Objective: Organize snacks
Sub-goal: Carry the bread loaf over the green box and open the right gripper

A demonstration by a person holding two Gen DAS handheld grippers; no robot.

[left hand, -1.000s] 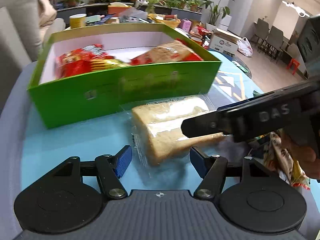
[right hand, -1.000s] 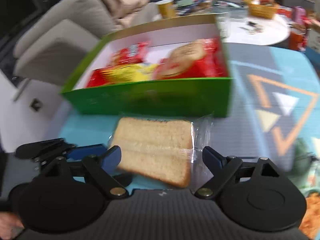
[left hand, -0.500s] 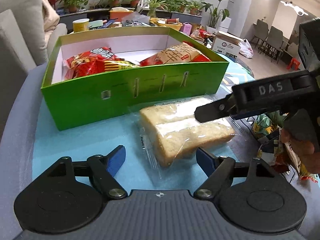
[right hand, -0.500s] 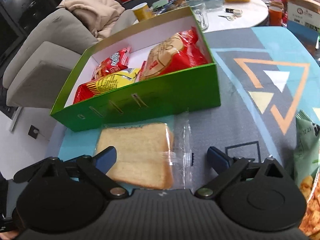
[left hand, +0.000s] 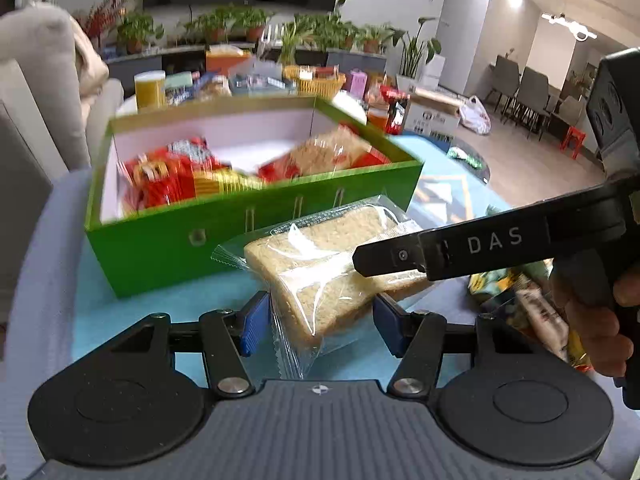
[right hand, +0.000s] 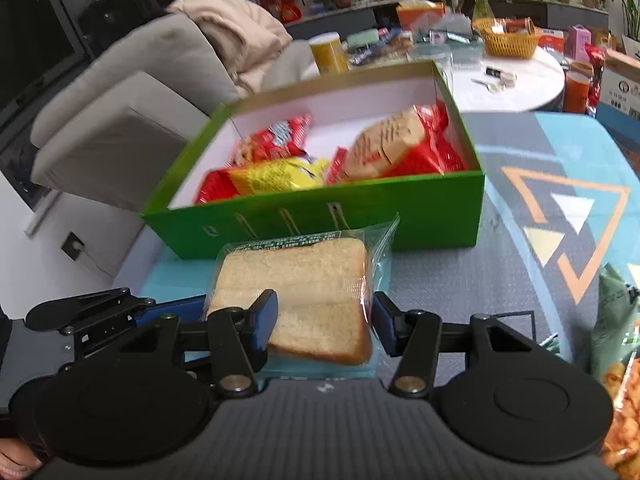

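A slice of bread in a clear wrapper (left hand: 320,264) (right hand: 296,272) hangs tilted just in front of the green box (left hand: 240,240) (right hand: 400,208). My left gripper (left hand: 322,326) is closing, and its blue pads press the near corner of the packet. My right gripper (right hand: 322,322) is also closing, with its pads against both sides of the same packet. In the left wrist view the right gripper's black finger (left hand: 440,252) lies across the bread's right side. The open box holds red snack packs (right hand: 276,136), a yellow pack (right hand: 276,176) and a red bread pack (right hand: 392,144).
Loose snack bags (left hand: 520,304) (right hand: 616,320) lie on the patterned cloth (right hand: 560,220) at the right. A hand (left hand: 600,332) holds the right gripper's handle. Behind the box are a grey sofa (right hand: 120,100) and a cluttered white round table (right hand: 520,80).
Both pairs of jaws have narrowed from wide open onto the bread packet. The packet has tipped up off the cloth and sits a little higher and nearer the box.
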